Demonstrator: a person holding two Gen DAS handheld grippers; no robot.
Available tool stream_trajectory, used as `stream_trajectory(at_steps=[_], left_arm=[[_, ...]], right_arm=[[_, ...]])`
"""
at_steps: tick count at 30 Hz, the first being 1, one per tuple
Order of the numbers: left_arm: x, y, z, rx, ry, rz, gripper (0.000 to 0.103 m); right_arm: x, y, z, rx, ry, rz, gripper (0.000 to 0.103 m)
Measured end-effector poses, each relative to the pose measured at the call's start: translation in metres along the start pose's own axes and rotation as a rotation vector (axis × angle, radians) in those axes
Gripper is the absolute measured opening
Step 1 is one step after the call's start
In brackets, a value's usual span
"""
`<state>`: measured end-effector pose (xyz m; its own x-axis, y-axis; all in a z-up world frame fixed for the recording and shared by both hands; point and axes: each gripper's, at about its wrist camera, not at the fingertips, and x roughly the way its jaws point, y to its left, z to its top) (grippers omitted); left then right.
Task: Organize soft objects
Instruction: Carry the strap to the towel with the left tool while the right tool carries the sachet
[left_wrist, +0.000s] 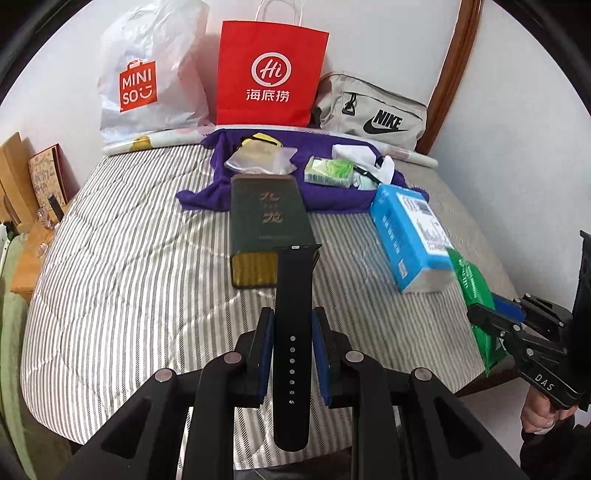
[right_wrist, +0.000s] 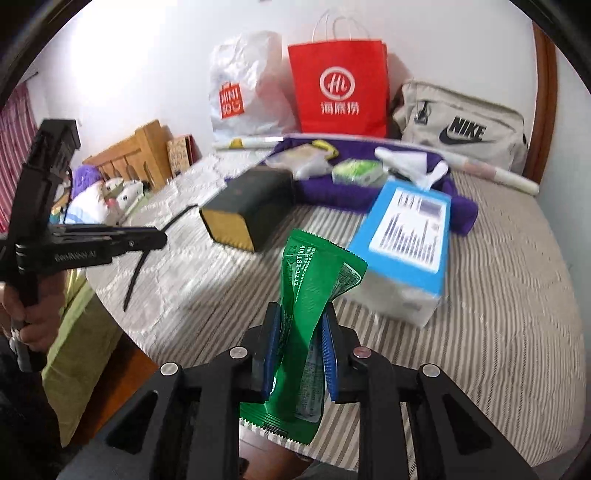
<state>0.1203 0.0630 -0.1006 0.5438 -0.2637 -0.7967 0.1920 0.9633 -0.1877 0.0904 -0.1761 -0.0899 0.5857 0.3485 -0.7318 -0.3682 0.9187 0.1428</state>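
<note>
My left gripper (left_wrist: 292, 321) is shut on a black watch strap (left_wrist: 293, 295), which stands up between its blue pads above the striped bed (left_wrist: 129, 258). In the right wrist view that strap (right_wrist: 135, 275) hangs from the left gripper (right_wrist: 162, 236) at the left. My right gripper (right_wrist: 301, 317) is shut on a crumpled green packet (right_wrist: 317, 273), held above the bed; in the left wrist view the right gripper (left_wrist: 495, 314) holds that packet (left_wrist: 476, 291) at the right edge. A dark green box (left_wrist: 267, 225) and a blue box (left_wrist: 410, 236) lie ahead on the bed.
A purple cloth (left_wrist: 332, 192) at the back carries a clear bag, a green tissue pack (left_wrist: 328, 170) and white items. Behind stand a white Miniso bag (left_wrist: 151, 74), a red paper bag (left_wrist: 269, 74) and a beige Nike bag (left_wrist: 373, 107). Wooden furniture (right_wrist: 129, 155) and plush toys are left.
</note>
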Motion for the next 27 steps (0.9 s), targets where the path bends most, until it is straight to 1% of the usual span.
stream_trajectory(at_steps=[6,16,27], left_arm=[[-0.006,-0.003,0.02,-0.007,-0.02,-0.007,0.02],[-0.007,-0.002,0.054,-0.007,-0.044,0.016,0.02],[0.016,0.003,0.095,-0.016,-0.047,0.011,0.02]], right_arm=[[-0.008,-0.003,0.025,-0.019,-0.038,-0.027,0.022],[-0.004,-0.011,0.058,-0.044,-0.061,-0.052,0.022],[0.012,-0.033,0.096,-0.047,-0.082,-0.094,0.022]])
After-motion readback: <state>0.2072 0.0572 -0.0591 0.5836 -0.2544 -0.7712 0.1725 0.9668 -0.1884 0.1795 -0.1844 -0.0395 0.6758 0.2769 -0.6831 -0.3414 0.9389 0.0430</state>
